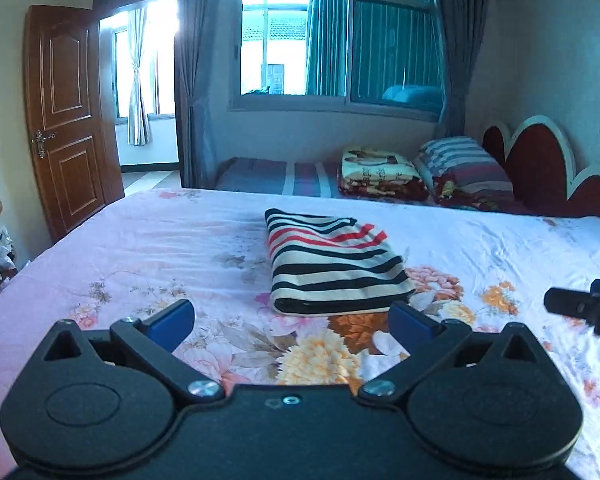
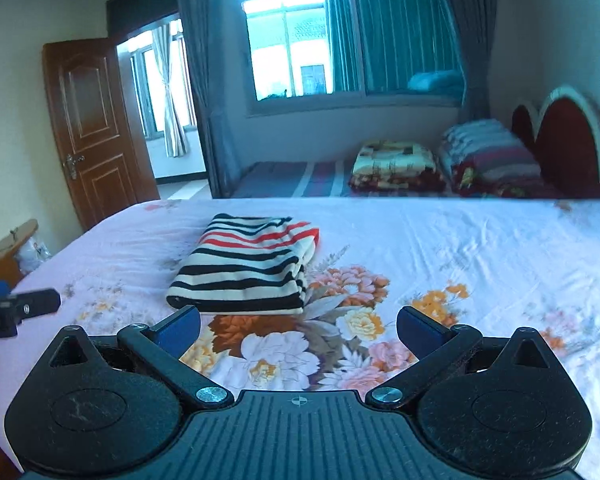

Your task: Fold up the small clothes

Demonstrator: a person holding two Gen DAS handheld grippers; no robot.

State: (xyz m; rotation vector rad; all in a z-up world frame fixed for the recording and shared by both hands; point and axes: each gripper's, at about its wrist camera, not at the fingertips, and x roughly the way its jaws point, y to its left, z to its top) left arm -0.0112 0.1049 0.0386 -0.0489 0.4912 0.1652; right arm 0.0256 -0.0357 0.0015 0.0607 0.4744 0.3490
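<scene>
A small striped garment point(image 1: 332, 264), cream with black and red stripes, lies folded into a neat rectangle on the floral bed sheet point(image 1: 140, 264). It also shows in the right wrist view point(image 2: 248, 268). My left gripper point(image 1: 292, 318) is open and empty, just short of the garment's near edge. My right gripper point(image 2: 298, 326) is open and empty, to the right of the garment's near corner. The right gripper's side shows at the right edge of the left wrist view point(image 1: 584, 306). The left gripper's side shows at the left edge of the right wrist view point(image 2: 16, 308).
Behind the bed is a second bed with a folded blanket point(image 1: 380, 174) and striped pillow point(image 1: 464, 164) against a red headboard point(image 1: 548, 164). A wooden door point(image 1: 66, 120) stands open at the left. A small wooden table point(image 2: 8, 248) is at the bed's left.
</scene>
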